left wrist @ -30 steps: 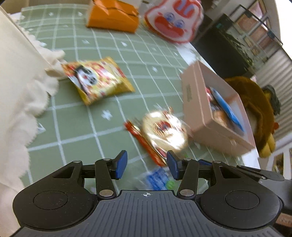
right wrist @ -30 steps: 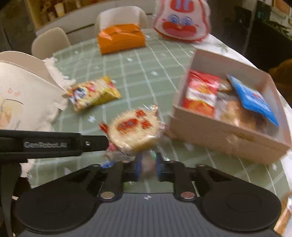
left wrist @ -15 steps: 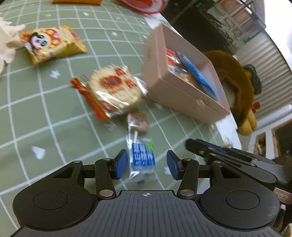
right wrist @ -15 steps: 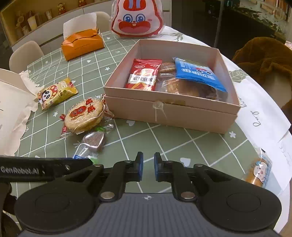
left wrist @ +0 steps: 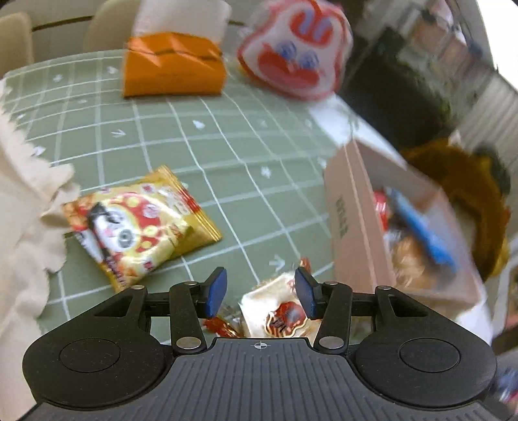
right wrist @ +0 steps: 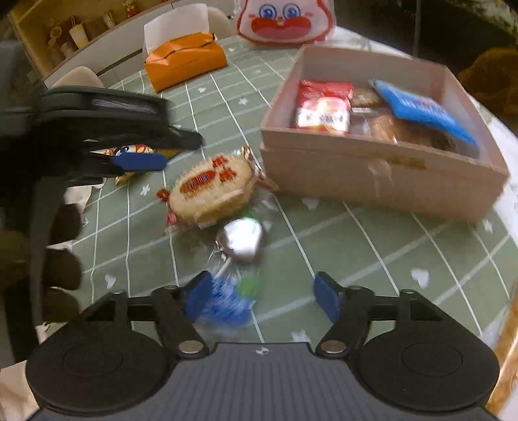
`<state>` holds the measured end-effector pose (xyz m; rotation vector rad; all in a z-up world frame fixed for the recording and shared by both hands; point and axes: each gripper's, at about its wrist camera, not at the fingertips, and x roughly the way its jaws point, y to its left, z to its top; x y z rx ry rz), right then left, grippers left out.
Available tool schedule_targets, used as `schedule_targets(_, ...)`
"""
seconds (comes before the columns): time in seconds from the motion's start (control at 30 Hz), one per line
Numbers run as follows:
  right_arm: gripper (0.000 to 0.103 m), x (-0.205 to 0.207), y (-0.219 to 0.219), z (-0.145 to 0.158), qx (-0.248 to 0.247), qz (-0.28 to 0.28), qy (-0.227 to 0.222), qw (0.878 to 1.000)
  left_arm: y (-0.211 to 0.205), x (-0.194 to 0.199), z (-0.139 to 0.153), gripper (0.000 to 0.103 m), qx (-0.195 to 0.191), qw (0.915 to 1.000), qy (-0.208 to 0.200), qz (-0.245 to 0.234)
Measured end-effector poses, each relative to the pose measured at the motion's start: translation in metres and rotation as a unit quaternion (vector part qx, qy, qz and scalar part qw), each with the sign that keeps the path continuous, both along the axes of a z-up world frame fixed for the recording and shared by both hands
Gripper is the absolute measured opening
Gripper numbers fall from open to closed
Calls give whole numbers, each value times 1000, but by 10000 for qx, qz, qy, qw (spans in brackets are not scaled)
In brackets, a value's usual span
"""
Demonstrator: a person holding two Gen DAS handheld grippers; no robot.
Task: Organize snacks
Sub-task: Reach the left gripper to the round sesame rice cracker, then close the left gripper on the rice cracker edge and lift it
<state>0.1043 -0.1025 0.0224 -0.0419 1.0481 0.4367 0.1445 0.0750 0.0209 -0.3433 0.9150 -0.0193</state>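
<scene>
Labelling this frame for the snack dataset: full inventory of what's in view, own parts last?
Box: 1, pink, open, table's right side; holds a red packet, a blue packet and brownish wrapped snacks.
Round rice cracker: 1, beige with red print, clear wrap, left of box.
Foil candy: 1, silver, just in front of cracker.
Blue-and-green wrapper: 1, blurred, between right gripper's fingers.
Panda snack bag: 1, yellow-red, left of cracker.
Tissue box: 1, orange, far side.
Rabbit-face bag: 1, white-red, far edge.
Tablecloth: green, white grid.
Cream cloth: left edge.
Left gripper: open, over cracker.
Right gripper: jaws just opened.
</scene>
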Motion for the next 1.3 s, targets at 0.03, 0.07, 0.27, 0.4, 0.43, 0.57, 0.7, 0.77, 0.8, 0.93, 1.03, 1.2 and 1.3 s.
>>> schedule_targets(0.03, 70, 0, 4, 0, -106, 66, -53, 9999, -4, 0, -3, 48, 87, 9999, 53, -132)
schedule_targets(0.07, 65, -1, 7, 1, -209, 147, -106, 9996, -7, -2, -3, 46, 163, 9996, -3, -246)
schedule_targets(0.27, 31, 0, -4, 9, -408, 117, -213, 9989, -18, -30, 1, 33, 439, 9964, -115, -714)
schedule_targets(0.4, 31, 2, -21, 6, -550, -92, -236, 9982, -14, -46, 2, 32, 118, 9981, -16, -604)
schedule_targets(0.43, 31, 5, -27, 5, -546, -171, -212, 9981, -12, -50, 2, 32, 10, 9985, 23, -554)
schedule_targets(0.57, 31, 8, -45, 3, -533, -456, -104, 9975, -12, -61, -2, 32, -487, 9972, 229, -521)
schedule_targets(0.7, 31, 3, -51, 10, -426, -514, -144, 9977, -8, -73, -5, 31, -771, 9956, 279, -444)
schedule_targets(0.77, 31, -3, -52, 18, -220, -496, -197, 9983, -1, -78, -5, 31, -801, 9962, 246, -257)
schedule_targets(0.8, 31, -5, -51, 21, -130, -479, -208, 9986, 2, -79, -6, 31, -841, 9960, 249, -182)
schedule_targets(0.93, 32, -11, -42, 30, 151, -305, -251, 9991, 6, -79, -7, 32, -1026, 9941, 312, -137)
schedule_targets(1.03, 32, -11, -32, 29, 73, -310, -338, 9989, 0, -77, -6, 32, -1028, 9940, 307, -237)
schedule_targets(1.2, 38, -3, -29, 20, -87, -340, -326, 9989, -6, -73, -5, 32, -931, 9948, 295, -276)
schedule_targets(1.3, 38, -3, -29, 20, -120, -323, -336, 9988, -4, -73, -3, 32, -943, 9948, 272, -286)
